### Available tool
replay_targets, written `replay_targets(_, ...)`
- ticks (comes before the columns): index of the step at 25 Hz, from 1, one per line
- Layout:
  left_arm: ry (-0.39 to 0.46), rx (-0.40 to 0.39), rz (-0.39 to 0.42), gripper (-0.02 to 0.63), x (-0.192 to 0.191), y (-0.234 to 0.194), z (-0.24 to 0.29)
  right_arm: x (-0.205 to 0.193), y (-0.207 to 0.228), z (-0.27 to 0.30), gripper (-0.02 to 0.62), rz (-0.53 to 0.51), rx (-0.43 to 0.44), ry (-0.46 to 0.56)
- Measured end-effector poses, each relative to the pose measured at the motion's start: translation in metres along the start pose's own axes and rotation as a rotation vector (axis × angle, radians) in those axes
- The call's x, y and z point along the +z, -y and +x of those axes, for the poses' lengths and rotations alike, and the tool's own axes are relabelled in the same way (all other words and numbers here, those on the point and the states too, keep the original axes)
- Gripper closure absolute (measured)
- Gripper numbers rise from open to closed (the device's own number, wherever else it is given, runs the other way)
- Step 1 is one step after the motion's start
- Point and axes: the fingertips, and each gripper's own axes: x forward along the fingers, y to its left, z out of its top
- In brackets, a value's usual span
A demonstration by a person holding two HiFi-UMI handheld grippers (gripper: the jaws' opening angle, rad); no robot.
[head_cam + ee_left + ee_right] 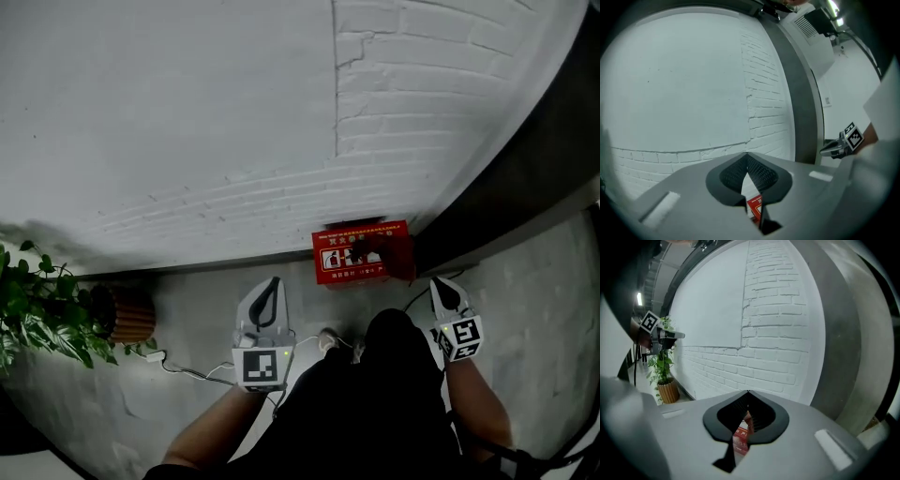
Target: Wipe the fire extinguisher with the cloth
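A red fire extinguisher box (363, 253) stands on the floor against the white brick wall. The extinguisher itself is hidden inside it, and no cloth shows in any view. My left gripper (273, 281) is held out short of the box and to its left, jaws shut and empty. My right gripper (439, 281) is just right of the box, also shut with nothing in it. In the left gripper view the tips of the left gripper (746, 154) meet, and the box (755, 206) shows below them. In the right gripper view the right gripper (748, 392) points at the wall above the box (740, 434).
A potted plant (37, 309) in a ribbed brown pot (131, 317) stands at the left by the wall. A white cable (187, 370) runs across the grey floor near my legs. A dark vertical strip (525, 169) borders the brick wall on the right.
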Motion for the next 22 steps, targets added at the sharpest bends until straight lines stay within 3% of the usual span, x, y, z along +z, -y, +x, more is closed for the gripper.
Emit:
replay_targets(3, 0.016, 0.016, -0.029, 0.606, 0.005, -0.013, -0.002, -0.007, 0.007, 0.025, 0.592, 0.000, 0.015, -0.059)
replay_targets(8, -0.077, 0.132, -0.075, 0.606, -0.024, -0.043, -0.006, -0.056, 0.033, 0.082, 0.592, 0.051, 0.000, -0.225)
replay_targets(12, -0.112, 0.229, -0.061, 0.606, -0.014, -0.069, -0.016, -0.084, 0.020, 0.132, 0.592, 0.032, 0.126, -0.330)
replay_targets(17, -0.168, 0.319, 0.041, 0.606, -0.005, -0.097, -0.012, -0.136, 0.006, 0.189, 0.591, -0.030, 0.263, -0.503)
replay_targets(18, -0.184, 0.340, 0.044, 0.606, -0.006, -0.099, -0.011, -0.145, 0.006, 0.199, 0.577, -0.046, 0.275, -0.530)
replay_targets(20, -0.217, 0.376, 0.040, 0.606, -0.008, -0.102, -0.009, -0.161, 0.010, 0.220, 0.463, -0.083, 0.283, -0.562)
replay_targets(22, -0.246, 0.394, 0.056, 0.606, -0.010, -0.102, -0.008, -0.174, 0.015, 0.238, 0.445, -0.116, 0.287, -0.581)
